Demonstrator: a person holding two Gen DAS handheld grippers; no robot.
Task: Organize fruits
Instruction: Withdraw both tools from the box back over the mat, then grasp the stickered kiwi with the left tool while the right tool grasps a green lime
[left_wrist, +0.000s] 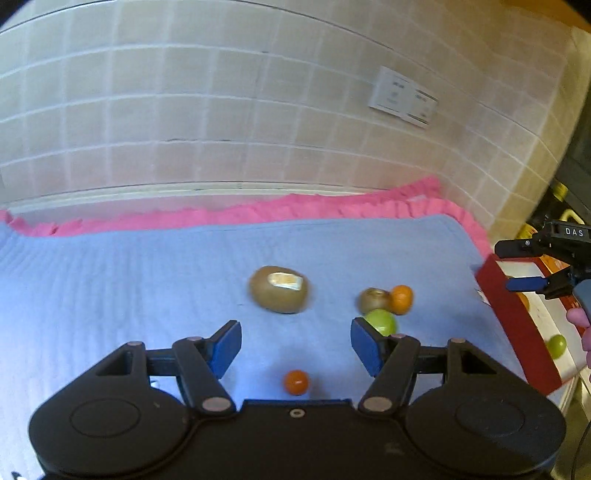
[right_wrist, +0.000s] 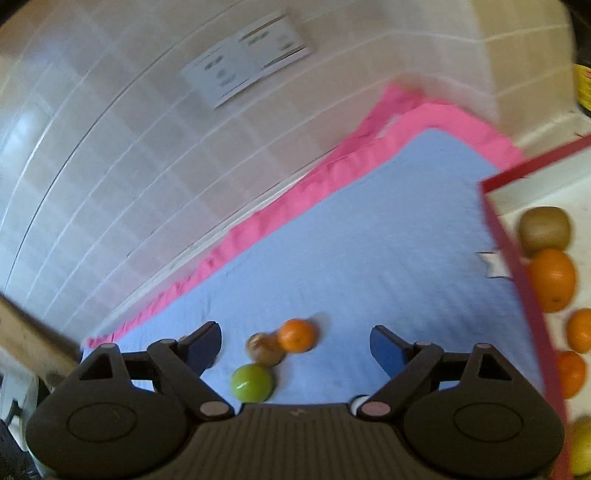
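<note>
Both grippers hover with fingers wide and empty: left gripper (left_wrist: 296, 347) over a small orange (left_wrist: 296, 382), right gripper (right_wrist: 295, 350) over clustered fruit, ready to load the red box (right_wrist: 517, 258) at three o'clock.

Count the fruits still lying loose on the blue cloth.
5: a large kiwi mid-cloth, a clustered small kiwi, orange and green fruit, and a small orange nearest the camera.

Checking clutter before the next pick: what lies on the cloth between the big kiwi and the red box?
In the left wrist view, a cluster of three fruits: small kiwi, orange, green fruit, between the big kiwi and the red box.
</note>
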